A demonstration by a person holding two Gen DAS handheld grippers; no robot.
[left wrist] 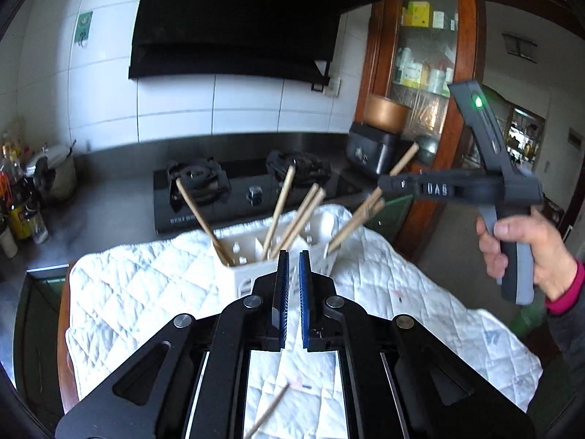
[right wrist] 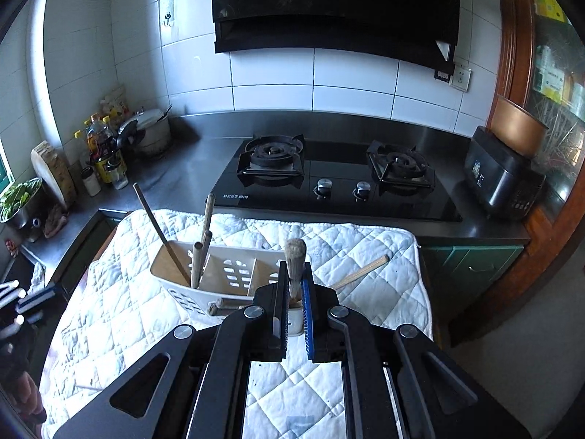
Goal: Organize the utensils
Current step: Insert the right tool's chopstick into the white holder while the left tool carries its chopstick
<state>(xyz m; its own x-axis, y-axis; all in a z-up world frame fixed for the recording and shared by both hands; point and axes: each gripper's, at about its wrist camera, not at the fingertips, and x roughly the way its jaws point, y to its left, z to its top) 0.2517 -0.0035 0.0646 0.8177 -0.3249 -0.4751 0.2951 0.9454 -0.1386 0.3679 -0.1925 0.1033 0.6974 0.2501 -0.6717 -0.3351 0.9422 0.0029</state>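
Currently the right hand-held gripper (right wrist: 294, 285) pinches a chopstick (right wrist: 295, 267) above the right end of the white holder (right wrist: 219, 274), lined up for dropping in. Left hand-held gripper (left wrist: 293, 259) sits narrow and empty, just short of the holder. Only the left view shows a loose chopstick (left wrist: 268, 411) on the cloth (left wrist: 146, 292), nearer than the holder.

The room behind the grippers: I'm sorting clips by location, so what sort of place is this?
Most likely a home kitchen. A two-burner gas stove is set in a steel counter, a black range hood hangs above it on a white tiled wall, and oil bottles stand at the left.
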